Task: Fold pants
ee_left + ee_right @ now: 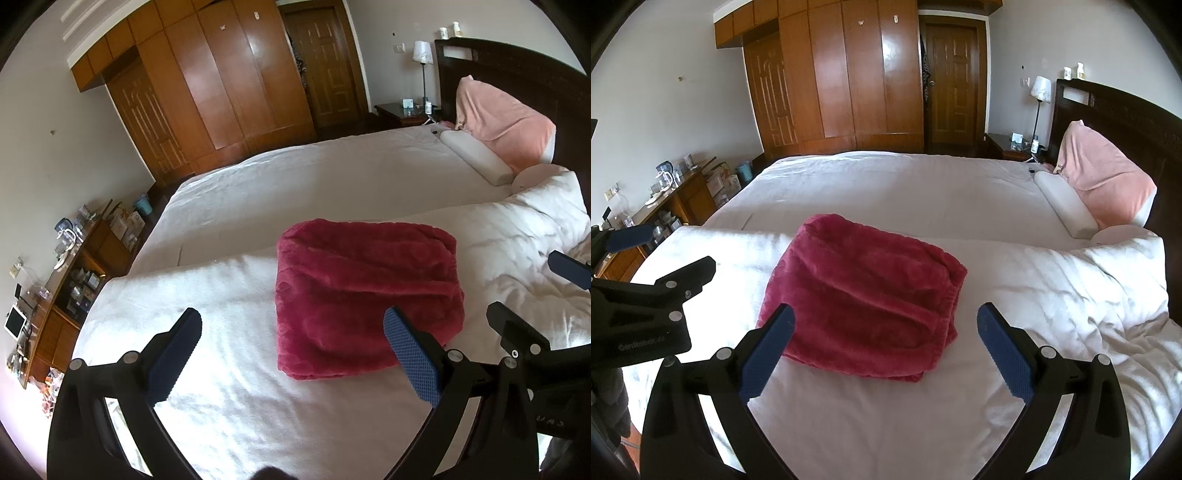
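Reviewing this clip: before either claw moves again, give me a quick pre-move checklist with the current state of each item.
1. Red pants folded into a compact bundle: ok.
2. Bundle resting fully on the white duvet, away from its edges: ok.
3. Left claw open and holding nothing: ok.
4. Right claw open and holding nothing: ok.
5. No fabric snagged on either claw: ok.
6. Layers underneath lying even: cannot tell.

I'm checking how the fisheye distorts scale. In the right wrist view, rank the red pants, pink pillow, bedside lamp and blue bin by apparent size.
1. red pants
2. pink pillow
3. bedside lamp
4. blue bin

The pants lie nearest, so their lead is partly nearness.
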The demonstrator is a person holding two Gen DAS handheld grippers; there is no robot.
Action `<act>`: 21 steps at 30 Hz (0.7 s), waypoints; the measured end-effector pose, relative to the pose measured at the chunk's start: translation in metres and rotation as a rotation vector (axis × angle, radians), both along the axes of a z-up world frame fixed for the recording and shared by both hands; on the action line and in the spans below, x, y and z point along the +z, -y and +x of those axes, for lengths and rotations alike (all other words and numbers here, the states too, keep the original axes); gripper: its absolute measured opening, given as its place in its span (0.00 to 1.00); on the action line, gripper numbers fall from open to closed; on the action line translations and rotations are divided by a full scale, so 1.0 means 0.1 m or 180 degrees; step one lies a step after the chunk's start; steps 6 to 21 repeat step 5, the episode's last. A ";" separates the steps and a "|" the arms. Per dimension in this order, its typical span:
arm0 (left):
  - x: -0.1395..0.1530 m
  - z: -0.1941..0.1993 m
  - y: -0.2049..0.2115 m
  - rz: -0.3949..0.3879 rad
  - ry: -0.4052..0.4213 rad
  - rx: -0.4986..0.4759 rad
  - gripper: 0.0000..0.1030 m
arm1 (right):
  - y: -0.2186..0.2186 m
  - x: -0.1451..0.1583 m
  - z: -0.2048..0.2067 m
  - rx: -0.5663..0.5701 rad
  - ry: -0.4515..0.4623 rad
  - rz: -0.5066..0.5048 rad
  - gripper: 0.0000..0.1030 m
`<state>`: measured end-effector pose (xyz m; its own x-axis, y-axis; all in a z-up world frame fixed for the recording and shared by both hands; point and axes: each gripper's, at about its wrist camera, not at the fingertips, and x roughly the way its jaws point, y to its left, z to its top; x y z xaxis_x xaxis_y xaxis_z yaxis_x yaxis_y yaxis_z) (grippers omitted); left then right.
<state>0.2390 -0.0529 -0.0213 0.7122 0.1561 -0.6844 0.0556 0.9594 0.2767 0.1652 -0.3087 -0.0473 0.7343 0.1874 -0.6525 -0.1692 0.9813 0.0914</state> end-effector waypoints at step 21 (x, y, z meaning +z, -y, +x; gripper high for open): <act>-0.02 0.00 -0.04 -0.0033 -0.0030 0.0031 0.95 | -0.01 -0.03 0.00 -0.0007 -0.0030 -0.0009 0.97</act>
